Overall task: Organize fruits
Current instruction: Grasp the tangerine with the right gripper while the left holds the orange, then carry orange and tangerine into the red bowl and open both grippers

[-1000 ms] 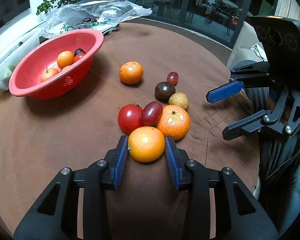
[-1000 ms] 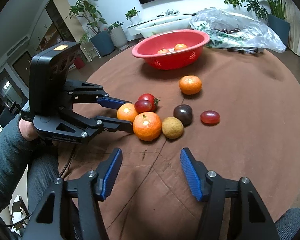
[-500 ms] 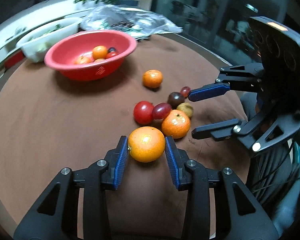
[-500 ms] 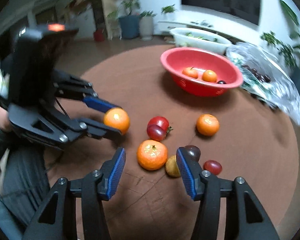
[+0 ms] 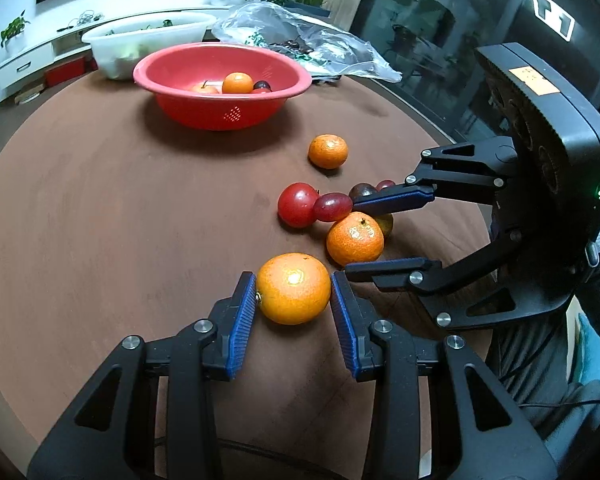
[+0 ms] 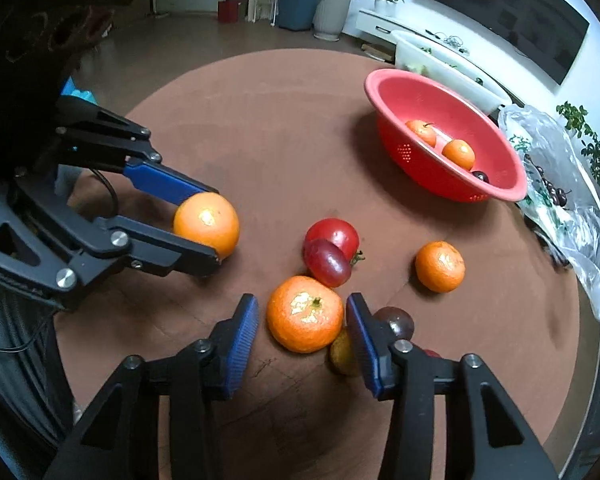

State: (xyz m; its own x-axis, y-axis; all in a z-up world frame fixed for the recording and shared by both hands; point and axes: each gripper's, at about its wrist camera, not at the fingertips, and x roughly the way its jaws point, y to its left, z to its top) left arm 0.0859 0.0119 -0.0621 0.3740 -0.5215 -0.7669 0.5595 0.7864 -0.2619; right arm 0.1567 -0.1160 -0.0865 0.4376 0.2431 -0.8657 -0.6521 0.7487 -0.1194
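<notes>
The round brown table (image 5: 100, 200) fills both views. The red colander (image 5: 220, 92), holding fruit, is seen at upper centre. The left gripper (image 5: 294, 300) is clamped on an orange (image 5: 293, 288) at lower centre. A mandarin (image 6: 305, 314) is straddled, untouched, by the spread right gripper (image 6: 302, 320).

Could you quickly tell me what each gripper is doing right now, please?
Left gripper: closed on an orange.
Right gripper: open, jaws either side of a tangerine, not yet gripping.
</notes>
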